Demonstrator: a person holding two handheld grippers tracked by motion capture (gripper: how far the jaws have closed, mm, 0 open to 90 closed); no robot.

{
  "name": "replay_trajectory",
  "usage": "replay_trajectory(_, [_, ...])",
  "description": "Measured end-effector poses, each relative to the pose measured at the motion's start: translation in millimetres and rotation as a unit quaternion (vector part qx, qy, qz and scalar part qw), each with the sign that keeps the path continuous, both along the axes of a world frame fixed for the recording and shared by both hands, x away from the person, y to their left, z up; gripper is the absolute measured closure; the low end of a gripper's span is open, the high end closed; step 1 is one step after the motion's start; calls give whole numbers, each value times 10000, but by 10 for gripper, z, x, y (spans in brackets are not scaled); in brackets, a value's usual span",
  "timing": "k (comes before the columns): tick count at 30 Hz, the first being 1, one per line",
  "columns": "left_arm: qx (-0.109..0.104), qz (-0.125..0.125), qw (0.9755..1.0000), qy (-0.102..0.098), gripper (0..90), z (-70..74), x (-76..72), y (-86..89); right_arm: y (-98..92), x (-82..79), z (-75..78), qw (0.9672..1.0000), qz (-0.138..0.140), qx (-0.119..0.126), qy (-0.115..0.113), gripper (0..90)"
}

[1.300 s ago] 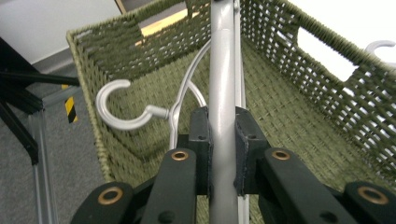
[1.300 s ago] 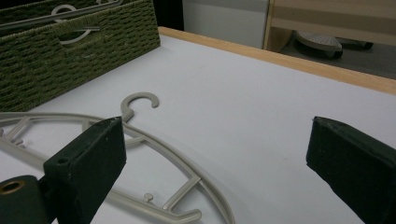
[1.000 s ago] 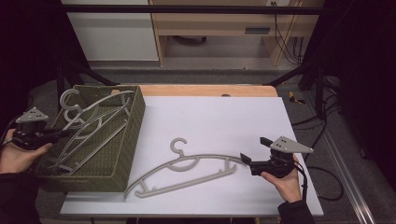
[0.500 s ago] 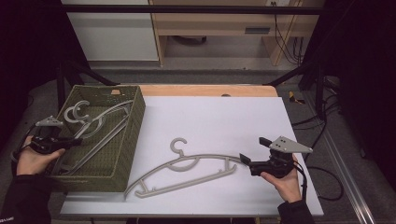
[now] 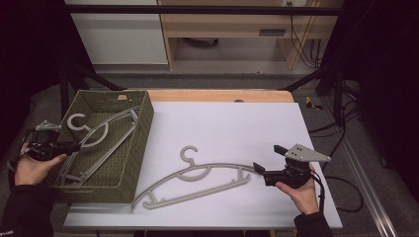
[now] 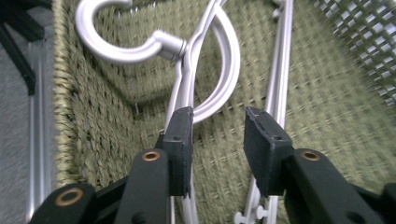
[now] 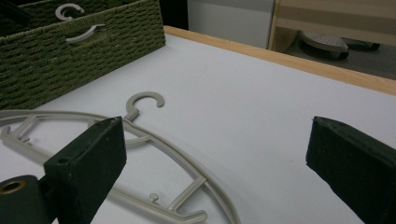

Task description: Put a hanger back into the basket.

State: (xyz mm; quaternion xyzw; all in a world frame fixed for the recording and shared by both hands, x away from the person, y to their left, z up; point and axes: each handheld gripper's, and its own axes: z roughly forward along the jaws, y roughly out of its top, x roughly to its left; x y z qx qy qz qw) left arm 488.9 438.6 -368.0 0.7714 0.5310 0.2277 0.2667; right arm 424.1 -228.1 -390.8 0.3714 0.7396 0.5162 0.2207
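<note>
Landmark: green woven basket (image 5: 129,148), left end of white tabletop (image 5: 237,123).
- Inside basket: grey hangers (image 5: 101,133); left tongs (image 6: 217,140) parted, empty, above them.
- Right of basket: one hanger (image 5: 197,180) flat; right tongs (image 5: 262,170) spread wide at its tip, not gripping.
- Step, judged: moving hangers; next, clamp an arm.
- Writing: none legible.

The setting looked like a lab or recording workshop rather than a home. A white table (image 5: 222,123) with a bare wooden edge stood on grey flooring, ringed by black stand legs (image 5: 316,79). At twelve o'clock sat a light wooden bench (image 5: 222,24) beside a white cabinet (image 5: 118,34). Loose cables (image 5: 296,34) hung at one o'clock and trailed across the floor at three o'clock. The dark surroundings were possibly curtained, though too dim to tell.
</note>
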Motion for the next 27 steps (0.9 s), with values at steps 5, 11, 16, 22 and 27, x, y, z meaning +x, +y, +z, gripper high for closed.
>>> replay_trajectory(5, [-255,-117,9985,-476,581,114,-108,-85,-5,1,7,10000,-14,2,-24,55])
replay_trajectory(11, [-737,-481,9908,-1033,467,257,-290,-310,-3,3,6,10000,-45,26,-10,55])
replay_trajectory(16, [-1197,-841,9782,-1472,379,328,-442,-562,-9,2,3,10000,-71,38,-29,55])
replay_trajectory(22, [-1528,-1224,9646,-1769,284,323,-584,-848,-16,1,-6,9999,-107,45,-7,55])
replay_trajectory(27, [-1616,-1424,9582,-1881,188,259,-694,-1098,-34,-7,2,9998,-164,143,-19,55])
